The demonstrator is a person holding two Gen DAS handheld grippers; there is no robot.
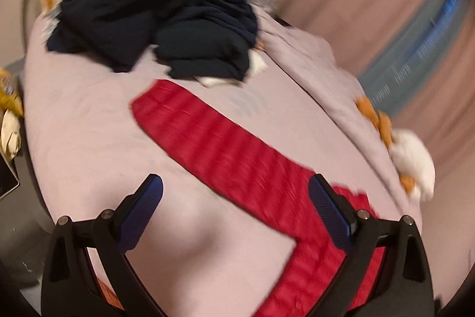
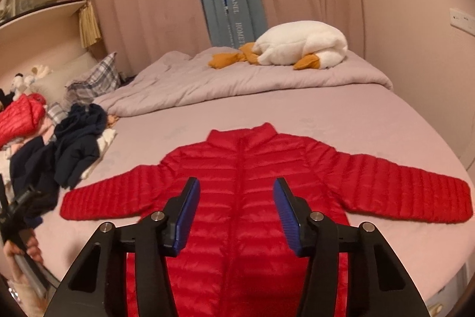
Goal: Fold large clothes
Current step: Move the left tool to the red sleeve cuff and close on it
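A red puffer jacket (image 2: 243, 198) lies flat on the bed (image 2: 371, 121), front up, zipped, collar toward the far edge and both sleeves stretched out sideways toward the left and right edges. The right gripper (image 2: 236, 213) hangs above the jacket's chest with its jaws spread wide and nothing between them. The left gripper (image 1: 236, 207) is over the near left part of the bed, jaws also spread and empty, looking along 1 sleeve; this view is blurred. A heap of dark navy clothes (image 2: 74, 150) sits by the bed's left edge, just beyond the left cuff, with another red garment (image 2: 20, 118) farther left. A rumpled grey duvet (image 2: 237, 79) covers the far edge, and a white plush goose (image 2: 299, 46) rests on it.
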